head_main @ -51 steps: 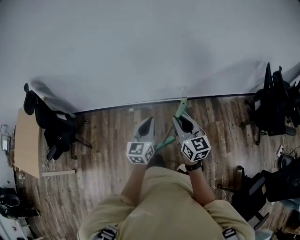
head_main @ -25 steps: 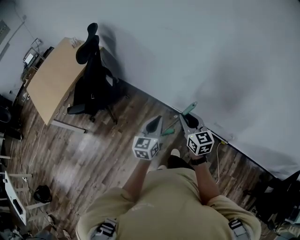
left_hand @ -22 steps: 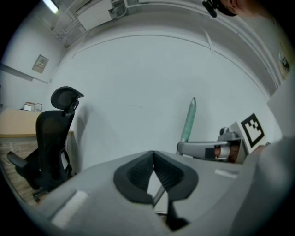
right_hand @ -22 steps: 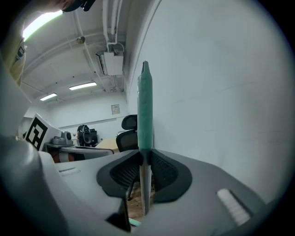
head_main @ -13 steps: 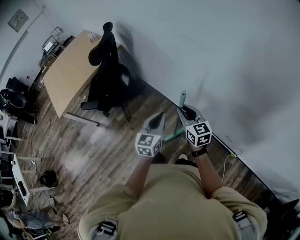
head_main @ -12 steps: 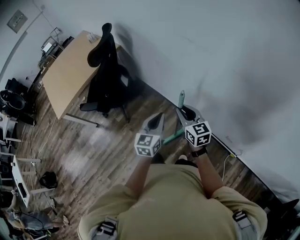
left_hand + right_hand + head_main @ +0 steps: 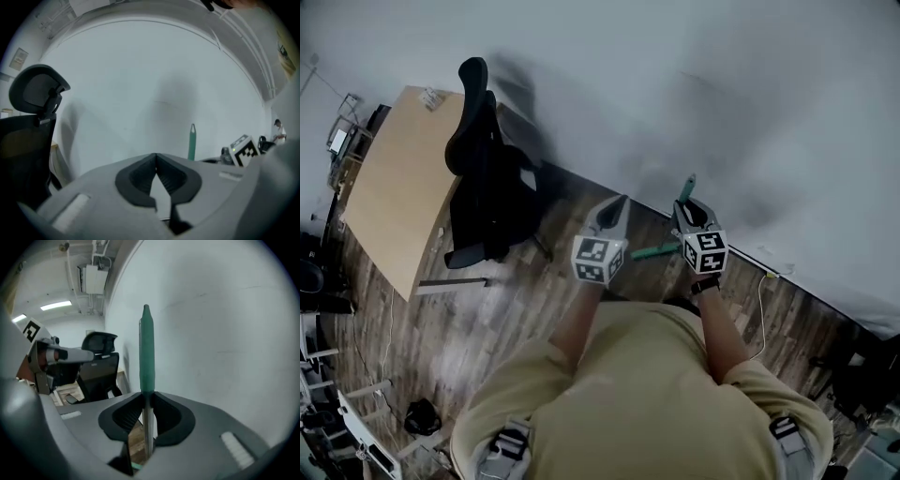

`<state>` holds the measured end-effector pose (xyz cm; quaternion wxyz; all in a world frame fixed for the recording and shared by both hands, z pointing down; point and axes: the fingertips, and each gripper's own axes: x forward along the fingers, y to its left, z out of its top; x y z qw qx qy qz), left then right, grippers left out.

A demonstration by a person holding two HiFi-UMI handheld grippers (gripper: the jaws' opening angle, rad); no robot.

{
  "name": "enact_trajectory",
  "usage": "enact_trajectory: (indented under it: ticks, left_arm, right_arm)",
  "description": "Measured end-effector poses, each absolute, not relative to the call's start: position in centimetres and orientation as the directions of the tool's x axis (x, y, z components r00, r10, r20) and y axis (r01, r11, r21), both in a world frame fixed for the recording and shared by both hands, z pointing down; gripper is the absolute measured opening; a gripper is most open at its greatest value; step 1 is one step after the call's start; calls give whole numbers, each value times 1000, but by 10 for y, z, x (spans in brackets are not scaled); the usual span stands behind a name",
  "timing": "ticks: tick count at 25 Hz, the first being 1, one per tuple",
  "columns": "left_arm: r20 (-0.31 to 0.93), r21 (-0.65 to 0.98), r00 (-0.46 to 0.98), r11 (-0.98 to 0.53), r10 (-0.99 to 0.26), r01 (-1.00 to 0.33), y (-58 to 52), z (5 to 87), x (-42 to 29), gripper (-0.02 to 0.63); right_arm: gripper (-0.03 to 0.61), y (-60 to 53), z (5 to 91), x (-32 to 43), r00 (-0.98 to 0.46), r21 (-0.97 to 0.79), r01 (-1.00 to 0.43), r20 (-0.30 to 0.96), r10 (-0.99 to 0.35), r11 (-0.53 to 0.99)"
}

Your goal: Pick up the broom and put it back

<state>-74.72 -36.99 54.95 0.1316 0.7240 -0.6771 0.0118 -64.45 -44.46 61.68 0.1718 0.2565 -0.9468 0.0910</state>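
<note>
The broom is a thin metal pole with a green grip (image 7: 146,352) at its top end. It stands upright between the jaws of my right gripper (image 7: 147,401), which is shut on the pole just below the grip. In the head view the green grip (image 7: 687,187) sticks out past the right gripper (image 7: 684,205), close to the white wall (image 7: 722,94), and a lower green part (image 7: 653,251) shows between my hands. My left gripper (image 7: 156,157) is shut with nothing in it and hangs beside the broom (image 7: 191,143), at head-view left (image 7: 620,202). The broom's head is hidden.
A black office chair (image 7: 483,178) stands at a wooden desk (image 7: 394,187) to the left, near the wall. A thin cable (image 7: 761,281) lies on the plank floor (image 7: 487,319) by the baseboard at right. More chairs and clutter sit at the far right (image 7: 862,375).
The view has swung along the wall, so the desk and chair now sit nearer on the left. Both grippers have moved closer to the wall, the right one still holding the broom.
</note>
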Motion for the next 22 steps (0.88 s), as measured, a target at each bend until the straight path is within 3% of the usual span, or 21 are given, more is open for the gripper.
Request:
enact_trajectory:
  ticks: [9,22]
  left_arm:
    - [312,303,276,-181,-909,-936,-363,622,-832,4]
    - [467,346,357,-204,-809,-916,-399,717,-840,3]
  right_arm:
    - [81,-457,688,-675,-595,-129,-773,488,-639,621]
    - [89,-443,802,-737,-592,-225,-758,630,-502,612]
